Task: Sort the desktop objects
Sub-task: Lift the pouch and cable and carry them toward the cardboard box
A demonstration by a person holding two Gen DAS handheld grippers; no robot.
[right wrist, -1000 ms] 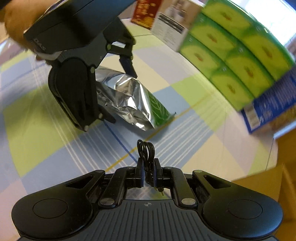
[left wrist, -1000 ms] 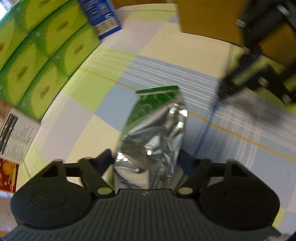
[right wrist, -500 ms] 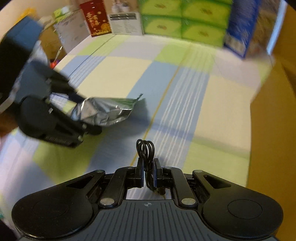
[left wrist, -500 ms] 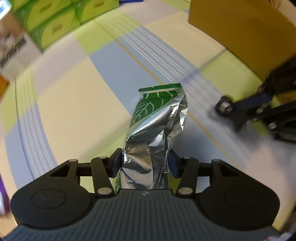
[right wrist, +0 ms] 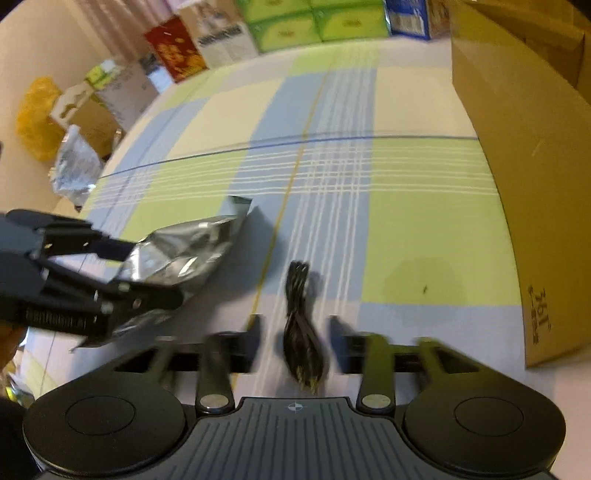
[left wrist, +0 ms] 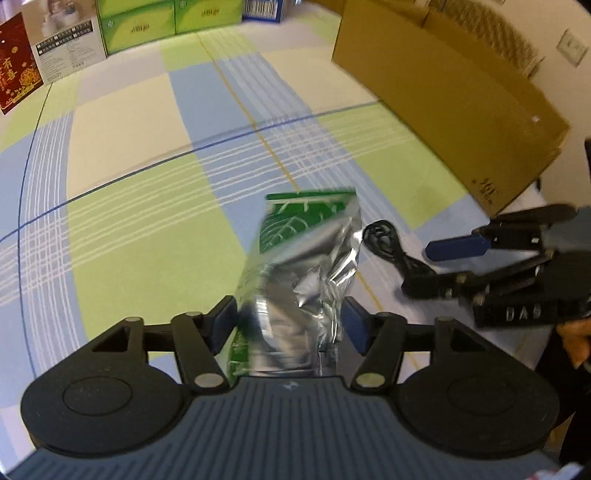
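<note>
A crumpled silver foil pouch (left wrist: 303, 266) with a green leaf print sticks out forward from my left gripper (left wrist: 288, 321), which is shut on its lower part. In the right wrist view the same pouch (right wrist: 184, 254) hangs just above the checked tablecloth (right wrist: 406, 240) at the left. A coiled black cable (right wrist: 299, 295) lies on the cloth between the spread fingers of my right gripper (right wrist: 295, 328), which is open. From the left wrist view, the cable (left wrist: 380, 236) lies right of the pouch, with the right gripper (left wrist: 417, 266) around its near end.
A large cardboard box (left wrist: 461, 92) stands along the right side of the table (right wrist: 535, 184). Green cartons (left wrist: 155, 22), a white box (left wrist: 66, 48) and a red box (left wrist: 14, 74) line the far edge. Another foil bag (right wrist: 74, 166) sits beyond the table's left edge.
My right gripper has opened and let go of the black cable, which now lies on the cloth. Both grippers have swung nearer the cardboard box; the left still holds the pouch.
</note>
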